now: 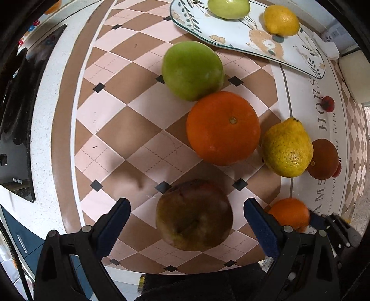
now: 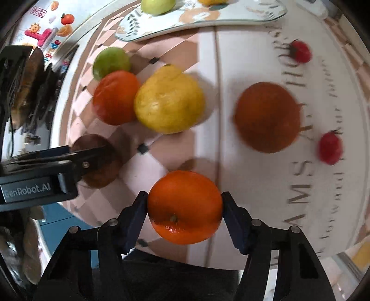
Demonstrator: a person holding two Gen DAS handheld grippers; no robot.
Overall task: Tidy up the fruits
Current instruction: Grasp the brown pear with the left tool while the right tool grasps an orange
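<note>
Fruit lies scattered over a checked mat on a white speckled counter. The left gripper has its jaws wide apart on either side of a dark reddish-brown apple that sits on the mat; neither pad touches it. The right gripper is clamped on a small orange, both blue pads pressed against its sides, stem dimple facing the camera. In the left view this same orange shows just beyond the left gripper's right finger.

Past the brown apple, a big orange rests against a green apple; the two touch. Just beside the big orange lies a lemon, and behind the lemon a dark, brownish-orange fruit sits on the white lettered part of the mat. In the right view this dark fruit stands well apart from the lemon, with two small red tomatoes near it, one farther up and one to its right.

At the far edge a flower-patterned plate holds a pale green apple and a second lemon, set apart from each other. The right view is blurred, so finer detail there cannot be told
</note>
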